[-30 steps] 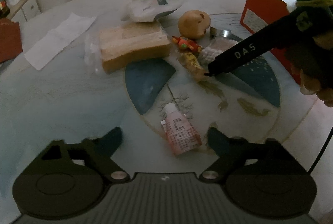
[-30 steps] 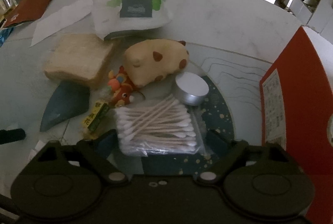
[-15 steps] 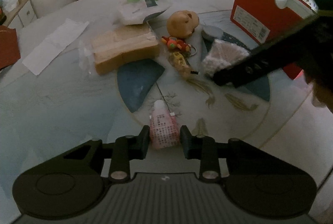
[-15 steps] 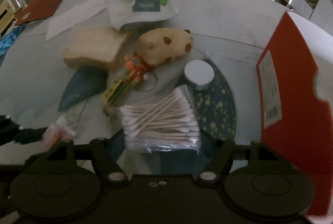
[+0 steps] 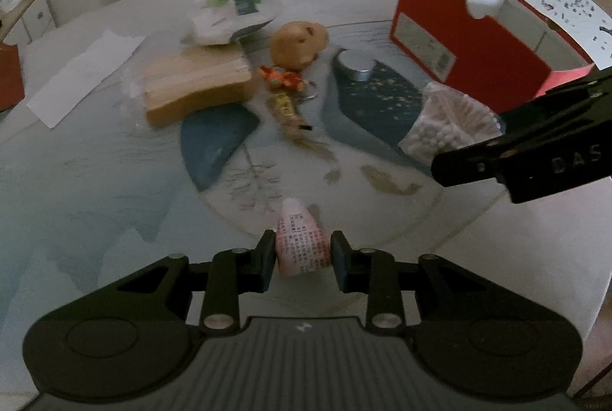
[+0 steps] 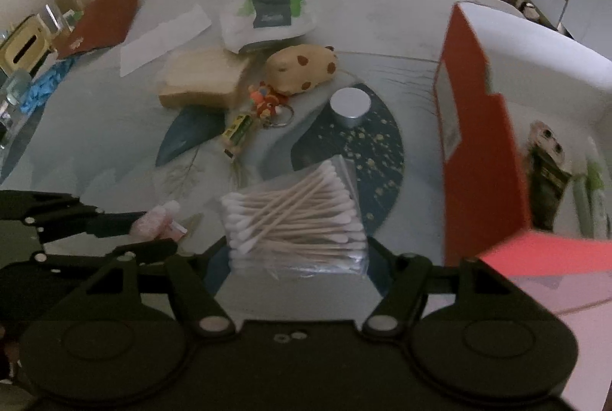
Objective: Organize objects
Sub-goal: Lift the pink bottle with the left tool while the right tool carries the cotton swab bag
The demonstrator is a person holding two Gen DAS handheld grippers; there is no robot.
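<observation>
Round table [image 5: 95,189] w/ blue-patterned glass centre fills both views. Red box [image 6: 482,158], open top, stands at the right edge; inside it a dark packet and a pale tube show, blurred. Bagged bread [image 5: 195,86] lies left of centre, w/ wipes pack [image 6: 267,21] just beyond it on the far side and a white paper sheet [image 5: 80,74] further left. Spotted plush toy [image 6: 302,67] sits right of the bread; round silver tin [image 6: 350,105] near it on the right. Small red-orange figure on a keyring [image 6: 266,103] and a yellow-green sachet [image 6: 239,128] lie between bread and tin, toward the near side.

Right gripper [image 6: 298,258] clamps the clear bag of cotton swabs [image 6: 294,216] betw. its fingers, bag held close to the red box on the near right. Left gripper [image 5: 302,258] is closed on the pink tube [image 5: 300,242], cap end pointing away, at near centre, left of the swabs.
</observation>
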